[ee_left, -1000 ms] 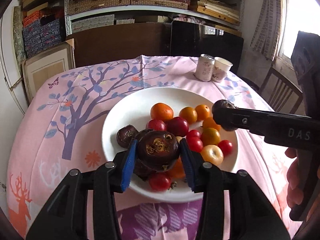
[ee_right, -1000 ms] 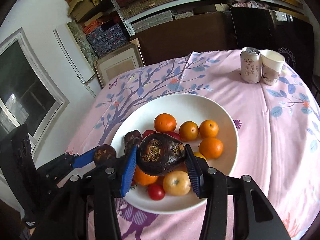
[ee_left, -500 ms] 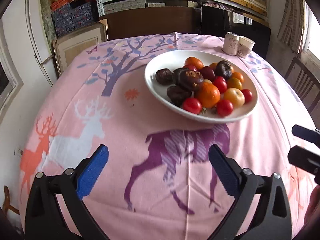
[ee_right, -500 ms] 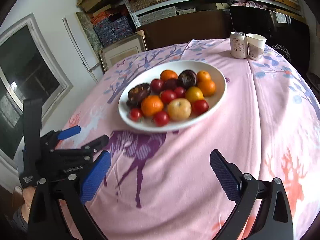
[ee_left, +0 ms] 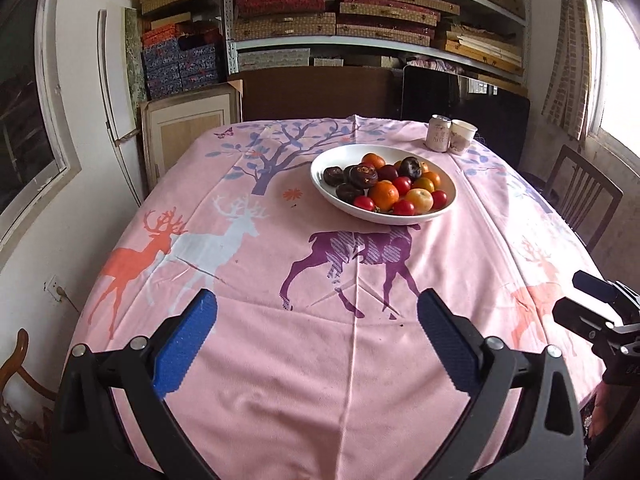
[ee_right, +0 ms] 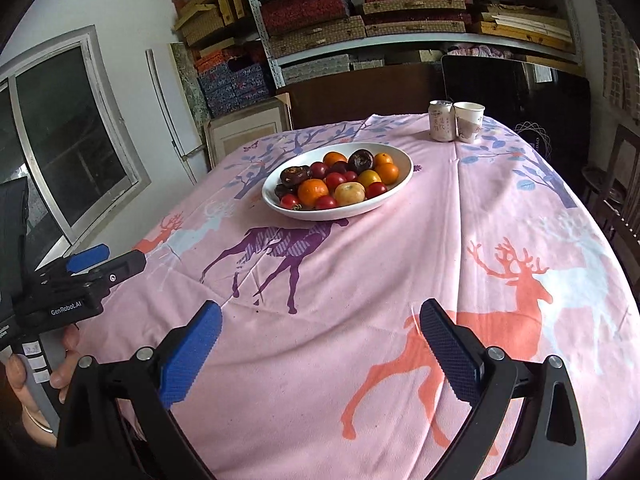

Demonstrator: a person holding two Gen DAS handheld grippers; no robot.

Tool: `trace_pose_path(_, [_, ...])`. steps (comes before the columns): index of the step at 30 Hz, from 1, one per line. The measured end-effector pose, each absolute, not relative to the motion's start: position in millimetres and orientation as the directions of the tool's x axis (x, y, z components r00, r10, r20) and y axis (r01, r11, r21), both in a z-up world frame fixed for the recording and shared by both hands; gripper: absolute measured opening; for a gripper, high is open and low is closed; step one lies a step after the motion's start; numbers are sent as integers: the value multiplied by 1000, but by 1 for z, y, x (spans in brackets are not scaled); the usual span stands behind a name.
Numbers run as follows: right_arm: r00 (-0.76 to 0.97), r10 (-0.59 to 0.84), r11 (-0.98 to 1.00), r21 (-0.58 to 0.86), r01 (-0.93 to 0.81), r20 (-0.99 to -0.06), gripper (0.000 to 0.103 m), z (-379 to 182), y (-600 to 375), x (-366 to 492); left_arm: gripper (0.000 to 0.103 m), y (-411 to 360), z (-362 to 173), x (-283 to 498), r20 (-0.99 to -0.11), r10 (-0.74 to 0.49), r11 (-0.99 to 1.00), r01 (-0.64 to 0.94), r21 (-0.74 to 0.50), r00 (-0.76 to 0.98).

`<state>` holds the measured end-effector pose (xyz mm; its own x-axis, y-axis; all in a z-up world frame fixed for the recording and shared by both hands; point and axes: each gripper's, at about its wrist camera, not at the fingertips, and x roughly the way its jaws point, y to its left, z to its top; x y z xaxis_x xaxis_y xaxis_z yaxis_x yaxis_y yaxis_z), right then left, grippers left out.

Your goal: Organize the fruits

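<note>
Left hand-held gripper [ee_left: 317, 322]: jaws spread wide, nothing between the blue pads, positioned over the near edge of the counter [ee_left: 280, 360]. Right hand-held gripper [ee_right: 320, 326]: jaws likewise spread wide and empty, also over the near edge.

In the left wrist view the white bowl [ee_left: 320, 178] sits at 12 o'clock from the gripper, well apart from it, on the pink deer-print cloth. In the right wrist view the same bowl [ee_right: 404, 170] lies at about 12 o'clock, slightly left.

Bowl contents: dark brown fruits [ee_left: 362, 175] grouped on the left side, with one more dark fruit [ee_left: 410, 167] toward the back; oranges [ee_left: 383, 195] and red tomatoes [ee_left: 403, 208] fill the centre and front; a pale yellow fruit [ee_left: 419, 199] sits at the front right. All fruit is inside the bowl.

A can [ee_left: 438, 138] and a paper cup [ee_left: 462, 136] stand touching, behind the bowl at 1 o'clock.

The right gripper shows at 3 o'clock in the left view.
</note>
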<state>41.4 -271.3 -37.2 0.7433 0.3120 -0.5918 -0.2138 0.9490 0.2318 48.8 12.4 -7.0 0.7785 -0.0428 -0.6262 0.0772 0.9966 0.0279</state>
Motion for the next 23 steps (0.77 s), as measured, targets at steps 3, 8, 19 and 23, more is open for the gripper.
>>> trace_pose_path(3, [779, 263, 964, 172, -200, -569, 100, -30, -272, 26, 98, 7, -1, 34, -618, -54, 995, 93, 32, 784])
trace_pose_path(8, [793, 247, 968, 174, -179, -557, 100, -24, -280, 14, 98, -2, 13, 15, -557, -11, 996, 60, 71, 830])
trace_pose_path(19, [811, 214, 975, 166, -146, -545, 100, -21, -291, 1, 98, -6, 25, 7, -536, 21, 995, 36, 95, 844])
trace_pose_path(23, [811, 207, 977, 165, -138, -546, 100, -22, -292, 0, 98, -8, 24, 8, -538, 24, 994, 37, 103, 843])
